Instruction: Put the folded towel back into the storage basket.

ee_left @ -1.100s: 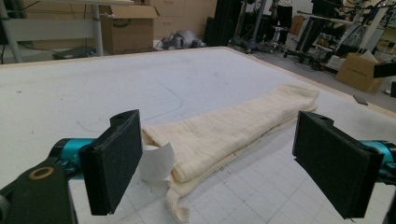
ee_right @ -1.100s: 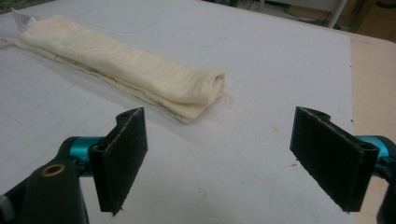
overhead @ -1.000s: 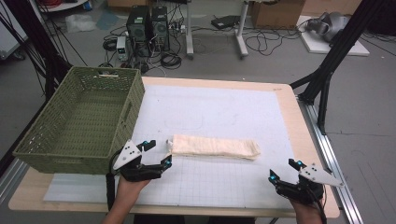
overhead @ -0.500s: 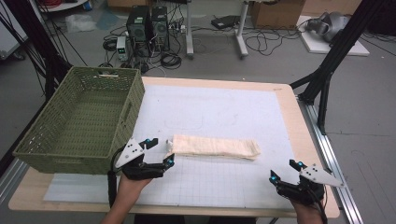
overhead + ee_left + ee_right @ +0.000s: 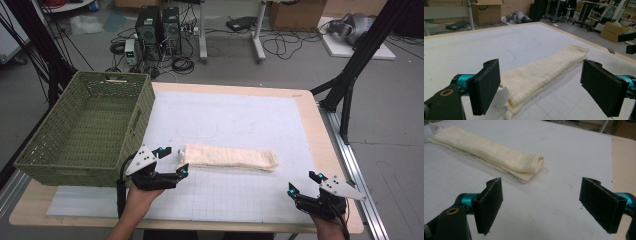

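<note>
Nearest the person, along the front edge of the tabletop, the right gripper (image 5: 308, 191) sits low by the front right corner with its jaws wide apart and nothing between them; it points toward the folded end of the cloth (image 5: 228, 157) but stays well apart from it, which reads as waiting while the other hand works. The left gripper (image 5: 175, 160) is farther in, toward the front left, its jaws also spread wide and straddling the near end of the cloth without yet pressing on it, a stance that looks like lining up for a pinch on that end. The cloth, a cream towel folded into a long narrow strip, lies flat on the white mat (image 5: 240, 120) in the front half of the tabletop, running left to right. A small white tag (image 5: 500, 98) sticks out at its left end, partly hidden behind the left jaw in the left gripper view. Whether the jaw touches the fabric there is hard to make out. Beyond, at the left edge, stands the green woven basket (image 5: 141, 107), its near wall hiding part of its floor; it seems a likely place for the cloth.
</note>
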Demonstrator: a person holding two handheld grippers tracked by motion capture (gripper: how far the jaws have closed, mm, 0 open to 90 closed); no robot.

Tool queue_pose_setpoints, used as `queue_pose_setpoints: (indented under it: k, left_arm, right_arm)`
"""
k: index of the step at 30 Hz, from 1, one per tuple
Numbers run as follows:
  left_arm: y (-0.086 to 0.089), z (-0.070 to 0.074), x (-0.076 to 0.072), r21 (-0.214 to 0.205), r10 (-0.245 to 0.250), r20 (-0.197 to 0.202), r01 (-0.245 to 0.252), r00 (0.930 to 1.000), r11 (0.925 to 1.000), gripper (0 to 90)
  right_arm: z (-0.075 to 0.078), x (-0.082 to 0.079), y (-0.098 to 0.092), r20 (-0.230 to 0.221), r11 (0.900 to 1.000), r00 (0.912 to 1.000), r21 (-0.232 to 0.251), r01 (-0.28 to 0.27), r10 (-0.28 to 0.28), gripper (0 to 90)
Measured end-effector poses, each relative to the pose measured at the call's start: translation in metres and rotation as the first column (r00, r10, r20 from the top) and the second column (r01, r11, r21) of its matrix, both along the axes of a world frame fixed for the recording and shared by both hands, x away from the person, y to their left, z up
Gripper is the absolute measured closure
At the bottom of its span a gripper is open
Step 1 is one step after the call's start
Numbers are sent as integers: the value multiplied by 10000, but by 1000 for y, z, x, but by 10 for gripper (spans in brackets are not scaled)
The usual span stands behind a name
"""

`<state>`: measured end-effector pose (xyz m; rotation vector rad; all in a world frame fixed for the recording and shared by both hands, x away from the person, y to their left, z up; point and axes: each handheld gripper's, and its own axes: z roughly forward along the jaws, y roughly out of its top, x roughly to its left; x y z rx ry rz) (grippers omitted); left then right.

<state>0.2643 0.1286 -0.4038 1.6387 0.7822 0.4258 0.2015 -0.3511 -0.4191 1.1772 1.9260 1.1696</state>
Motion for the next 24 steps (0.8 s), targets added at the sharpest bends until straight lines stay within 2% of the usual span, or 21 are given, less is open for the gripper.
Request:
queue_pose_setpoints:
  k: [8,13,19,24]
  left_arm:
    - [-3,10,15,-120,74,-293,-77,9995,9999,180]
    - [-5,11,24,-154,114,-558,-122,9984,9998,181]
    - [-10,7,35,103,295,-846,-288,9960,9995,181]
    - [-15,2,44,618,514,-992,-454,9937,9971,191]
  right_arm:
    - [-1,1,0,8,10000,10000,33,-33,33,176]
    - [-1,2,0,11,10000,10000,27,-50,50,176]
    - [-1,1,-1,-29,10000,10000,39,-40,40,176]
    - [-1,2,-1,-58,10000,10000,48,-33,33,176]
